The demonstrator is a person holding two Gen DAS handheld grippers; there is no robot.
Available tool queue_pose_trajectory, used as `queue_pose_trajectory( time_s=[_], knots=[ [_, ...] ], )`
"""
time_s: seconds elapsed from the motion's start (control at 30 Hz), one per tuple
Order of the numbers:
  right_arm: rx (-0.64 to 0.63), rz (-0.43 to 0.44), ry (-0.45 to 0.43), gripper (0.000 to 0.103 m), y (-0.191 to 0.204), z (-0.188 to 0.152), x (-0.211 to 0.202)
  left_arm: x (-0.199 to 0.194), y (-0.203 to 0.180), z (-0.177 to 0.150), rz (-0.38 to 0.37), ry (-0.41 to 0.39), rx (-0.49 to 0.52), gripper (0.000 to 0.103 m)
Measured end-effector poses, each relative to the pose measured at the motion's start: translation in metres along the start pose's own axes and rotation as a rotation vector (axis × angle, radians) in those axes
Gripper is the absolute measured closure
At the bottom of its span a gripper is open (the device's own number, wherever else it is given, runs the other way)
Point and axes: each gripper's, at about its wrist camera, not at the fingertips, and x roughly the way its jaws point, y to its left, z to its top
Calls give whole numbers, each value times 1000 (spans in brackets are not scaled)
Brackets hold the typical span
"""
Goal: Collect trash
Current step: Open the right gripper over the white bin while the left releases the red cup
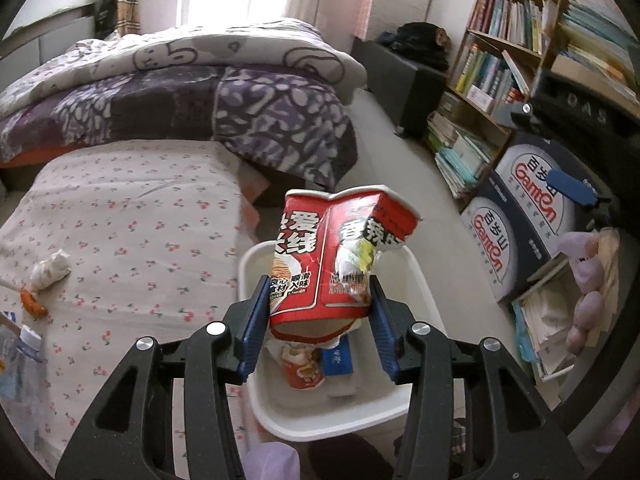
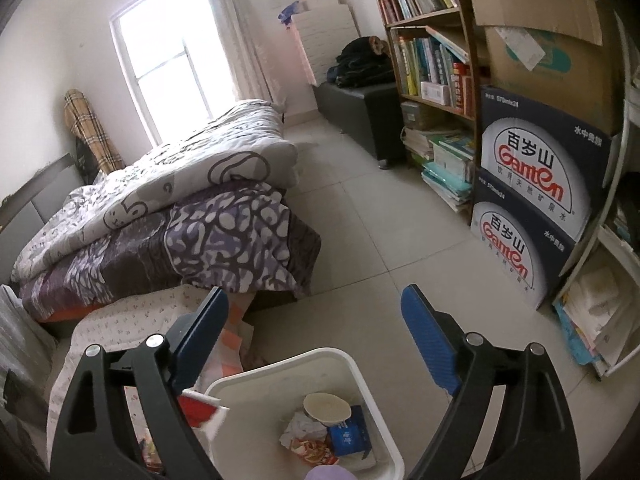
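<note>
A crushed red instant-noodle cup [image 1: 332, 256] sits between the blue pads of my left gripper [image 1: 320, 308], which is shut on it. The cup hangs right above a white trash bin [image 1: 320, 428] standing on the floor by the bed. In the right wrist view the bin [image 2: 280, 364] holds a round paper lid [image 2: 326, 406], a blue packet [image 2: 348, 436] and crumpled wrappers. My right gripper [image 2: 316, 312] stands wide open over the bin's far side, nothing between its fingers. A red and white corner of the cup [image 2: 202, 410] shows behind its left finger.
On the flowered bed sheet [image 1: 132, 216] lie a crumpled tissue [image 1: 50, 270], an orange scrap [image 1: 34, 304] and a plastic bottle [image 1: 24, 344]. Folded quilts [image 1: 180, 112] fill the bed's far end. Water cartons [image 2: 532, 184] and a bookshelf [image 2: 432, 60] line the right wall.
</note>
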Motion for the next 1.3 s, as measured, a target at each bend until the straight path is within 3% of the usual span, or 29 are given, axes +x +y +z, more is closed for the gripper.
queue_pose_trajectory(
  time_s=[0.17, 0.57, 1.0, 1.3],
  knots=[
    [9, 2, -2, 17, -3, 2, -1, 4, -5, -1, -21, 13, 9, 38],
    [-34, 29, 22, 16, 23, -8, -1, -7, 27, 2, 58, -5, -64, 34],
    [-168, 102, 46, 16, 91, -39, -8, -48, 90, -5, 245, -73, -168, 24],
    [-261, 151, 70, 16, 136, -64, -12, -74, 139, -16, 320, -69, -254, 18]
  ],
)
